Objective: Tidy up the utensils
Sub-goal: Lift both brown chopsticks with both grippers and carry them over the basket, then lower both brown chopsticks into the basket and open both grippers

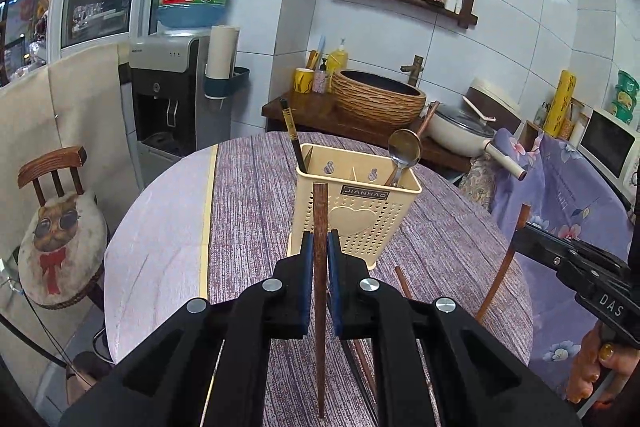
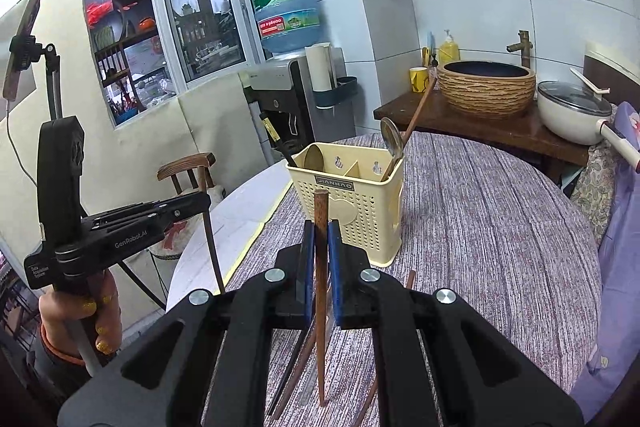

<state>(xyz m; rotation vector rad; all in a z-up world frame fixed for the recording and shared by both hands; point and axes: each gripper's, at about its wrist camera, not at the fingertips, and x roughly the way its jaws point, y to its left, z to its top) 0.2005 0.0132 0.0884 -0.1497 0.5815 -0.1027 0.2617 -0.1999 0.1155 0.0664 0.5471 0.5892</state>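
Observation:
A cream perforated utensil holder [image 1: 356, 215] [image 2: 352, 203] stands on the round table. It holds a metal spoon [image 1: 404, 151] [image 2: 391, 143], a black chopstick [image 1: 291, 135] [image 2: 276, 143] and a brown chopstick [image 2: 418, 109]. My left gripper [image 1: 319, 251] is shut on a brown wooden chopstick [image 1: 319, 211], held upright just in front of the holder. My right gripper [image 2: 319, 247] is shut on another brown chopstick [image 2: 320, 215], also upright near the holder. Each gripper shows in the other view: the right one [image 1: 520, 239] at right, the left one [image 2: 202, 201] at left.
Loose chopsticks [image 1: 402, 281] [image 2: 296, 375] lie on the purple tablecloth [image 1: 248, 195] beneath the grippers. A chair with a cat cushion [image 1: 60, 239] stands left. A water dispenser [image 1: 176, 99], a woven basin [image 1: 378, 97], a white pot [image 1: 460, 129] and a microwave [image 1: 608, 147] stand behind.

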